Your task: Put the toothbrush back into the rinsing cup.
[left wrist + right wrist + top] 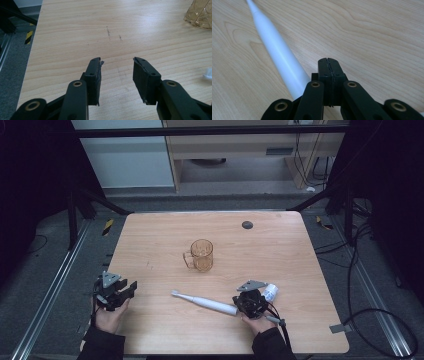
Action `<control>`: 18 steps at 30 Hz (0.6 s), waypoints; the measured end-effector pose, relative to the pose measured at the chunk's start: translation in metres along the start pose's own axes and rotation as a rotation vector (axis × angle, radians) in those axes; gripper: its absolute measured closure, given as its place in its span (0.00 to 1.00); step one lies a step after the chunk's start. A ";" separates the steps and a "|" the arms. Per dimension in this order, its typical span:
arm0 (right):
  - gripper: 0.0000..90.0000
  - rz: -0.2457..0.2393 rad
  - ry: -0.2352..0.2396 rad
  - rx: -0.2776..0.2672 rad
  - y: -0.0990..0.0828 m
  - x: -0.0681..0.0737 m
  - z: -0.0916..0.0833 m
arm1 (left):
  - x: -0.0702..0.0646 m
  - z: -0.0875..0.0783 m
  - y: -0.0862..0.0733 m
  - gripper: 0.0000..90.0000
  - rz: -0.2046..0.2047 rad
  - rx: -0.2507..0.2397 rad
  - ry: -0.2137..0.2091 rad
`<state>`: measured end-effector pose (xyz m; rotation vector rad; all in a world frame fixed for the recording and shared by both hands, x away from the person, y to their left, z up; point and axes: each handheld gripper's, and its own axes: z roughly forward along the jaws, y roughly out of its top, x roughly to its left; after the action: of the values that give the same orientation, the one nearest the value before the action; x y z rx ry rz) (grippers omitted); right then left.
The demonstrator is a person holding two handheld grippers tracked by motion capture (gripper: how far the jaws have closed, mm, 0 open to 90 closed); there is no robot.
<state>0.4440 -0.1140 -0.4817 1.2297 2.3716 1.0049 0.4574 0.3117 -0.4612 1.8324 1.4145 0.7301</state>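
A white electric toothbrush [205, 303] lies flat on the wooden table [280, 245] near its front edge, brush head to the left. My right gripper [239, 306] sits at its thick handle end. In the right gripper view the jaws [329, 60] are shut together with nothing between them, and the toothbrush [277, 55] runs along the table just to their left. An amber glass mug [201, 255] stands upright at mid-table; its base [200, 13] shows in the left gripper view. My left gripper [129, 289] hovers at the table's left front edge, open [117, 62] over bare wood.
A small white tube with a blue end [270, 292] lies just right of the right gripper. A black round disc [247, 225] sits near the far edge. Dark frame legs and cables surround the table on the floor.
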 end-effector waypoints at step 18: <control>0.98 -0.005 0.007 -0.035 -0.002 -0.002 -0.014 | 0.002 0.000 0.000 0.64 0.000 0.003 -0.001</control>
<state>0.4368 -0.1222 -0.4732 1.2089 2.3516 1.0462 0.4579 0.3134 -0.4615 1.8353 1.4157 0.7271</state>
